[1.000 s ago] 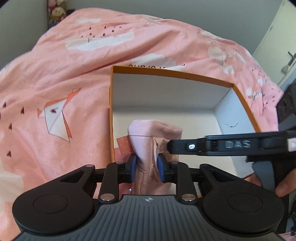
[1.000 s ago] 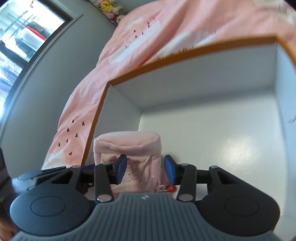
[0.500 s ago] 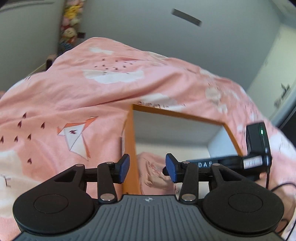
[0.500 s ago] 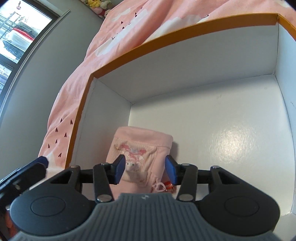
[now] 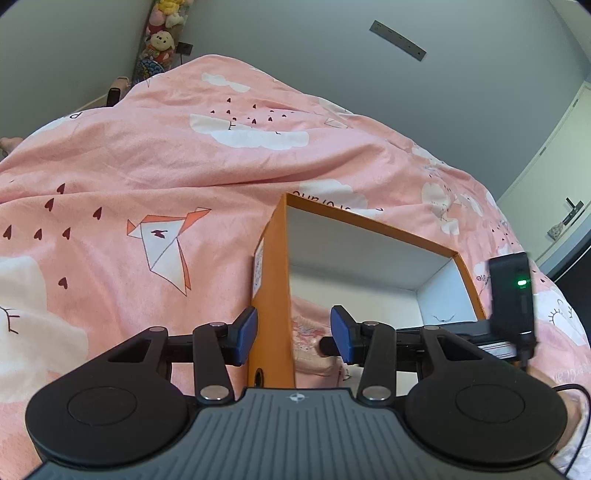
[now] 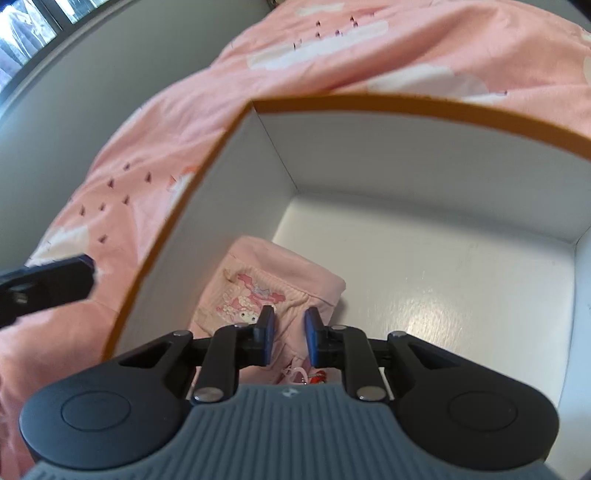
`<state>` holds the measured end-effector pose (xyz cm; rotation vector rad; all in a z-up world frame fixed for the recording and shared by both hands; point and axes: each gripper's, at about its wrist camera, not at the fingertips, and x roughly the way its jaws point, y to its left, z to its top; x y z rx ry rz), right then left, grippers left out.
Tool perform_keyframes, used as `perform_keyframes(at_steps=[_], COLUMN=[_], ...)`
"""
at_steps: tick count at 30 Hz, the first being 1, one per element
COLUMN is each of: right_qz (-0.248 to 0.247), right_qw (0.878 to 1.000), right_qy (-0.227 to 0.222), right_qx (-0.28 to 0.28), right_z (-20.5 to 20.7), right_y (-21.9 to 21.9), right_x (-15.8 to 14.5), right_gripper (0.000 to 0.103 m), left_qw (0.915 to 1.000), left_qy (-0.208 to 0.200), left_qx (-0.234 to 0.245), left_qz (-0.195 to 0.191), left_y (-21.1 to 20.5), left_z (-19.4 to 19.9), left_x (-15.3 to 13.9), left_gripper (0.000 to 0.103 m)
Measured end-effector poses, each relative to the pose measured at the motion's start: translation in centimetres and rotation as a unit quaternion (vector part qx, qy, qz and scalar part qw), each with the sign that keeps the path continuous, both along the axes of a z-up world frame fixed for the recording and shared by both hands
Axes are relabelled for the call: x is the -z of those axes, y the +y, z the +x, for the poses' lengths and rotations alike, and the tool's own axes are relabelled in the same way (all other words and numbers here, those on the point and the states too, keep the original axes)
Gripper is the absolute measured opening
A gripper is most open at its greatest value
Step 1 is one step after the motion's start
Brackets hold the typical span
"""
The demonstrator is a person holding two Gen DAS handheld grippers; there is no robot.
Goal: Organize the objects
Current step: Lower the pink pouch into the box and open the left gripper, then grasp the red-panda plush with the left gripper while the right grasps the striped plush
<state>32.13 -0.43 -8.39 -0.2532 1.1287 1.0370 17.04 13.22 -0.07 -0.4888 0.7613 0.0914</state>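
A folded pink garment [image 6: 273, 291] with a cartoon print lies in the near left corner of an orange box [image 6: 369, 101] with a white inside. The garment shows partly in the left wrist view [image 5: 308, 332], behind the box's left wall [image 5: 271, 295]. My left gripper [image 5: 293, 334] is open and empty, above that wall, with one finger on each side of it. My right gripper [image 6: 287, 339] hovers over the garment with its jaws partly closed and nothing between them. It shows in the left wrist view [image 5: 509, 314] at the right.
The box sits on a bed with a pink printed duvet [image 5: 184, 166]. Grey walls stand behind it, with plush toys [image 5: 162, 40] in the far corner. A window [image 6: 33, 22] is at the upper left in the right wrist view. The box floor [image 6: 443, 295] is bare white.
My left gripper let go of the garment, opened, and drew back up and left over the box wall. My right gripper lifted and its jaws narrowed. The garment now lies flat in the box.
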Motion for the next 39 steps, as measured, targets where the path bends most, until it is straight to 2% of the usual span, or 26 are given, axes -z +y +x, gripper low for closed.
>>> perform_keyframes(at_steps=[3,5,7,12,17,20,22,24,29,32,39], right_qz=[-0.002,0.002,0.011,0.029,0.059,0.077,0.086,0.087,0.078,0.065,-0.017], right_qw=[1.000,1.000,1.000,0.999,0.994,0.990,0.988,0.985,0.980,0.979,0.980], right_qy=[-0.004,-0.006,0.000,-0.037,-0.082,-0.105,-0.115,-0.125,-0.143,-0.156,-0.194], right_qx=[0.003,0.005,0.012,0.023,0.033,0.052,0.064,0.078,0.112,0.115,0.041], right_z=[0.0,0.2,0.3,-0.7,-2.7,-4.2,-5.2,-6.2,-8.2,-9.2,-9.8], right_y=[0.1,-0.1,-0.6,-2.3,-6.2,-9.4,-11.4,-13.4,-17.4,-18.9,-19.3], right_x=[0.3,0.1,-0.3,-2.5,-5.3,-6.7,-7.2,-7.4,-6.9,-6.3,-4.7], right_gripper=[0.019,0.023,0.033,0.033,0.033,0.037,0.045,0.045,0.045,0.047,0.050], left_qw=[1.0000,1.0000,0.9999,0.9998,0.9979,0.9950,0.9931,0.9913,0.9858,0.9815,0.9760], left_qy=[0.001,0.002,0.002,-0.005,-0.004,0.008,0.018,0.029,0.052,0.070,0.117], left_qx=[0.004,0.007,0.010,0.022,0.063,0.096,0.111,0.123,0.155,0.176,0.184], left_qz=[0.003,0.003,0.003,0.001,-0.013,-0.026,-0.032,-0.038,-0.040,-0.028,0.000], left_y=[-0.3,-0.4,-0.8,-1.9,-3.9,-5.5,-6.5,-7.4,-9.9,-11.6,-13.6], left_z=[-0.4,-0.7,-1.1,-2.5,-4.1,-4.8,-5.2,-5.4,-5.8,-5.7,-4.9], left_x=[-0.1,-0.1,-0.3,-0.9,-0.8,0.2,1.0,1.8,3.4,4.2,6.5], left_gripper=[0.050,0.050,0.050,0.050,0.053,0.057,0.059,0.062,0.071,0.072,0.072])
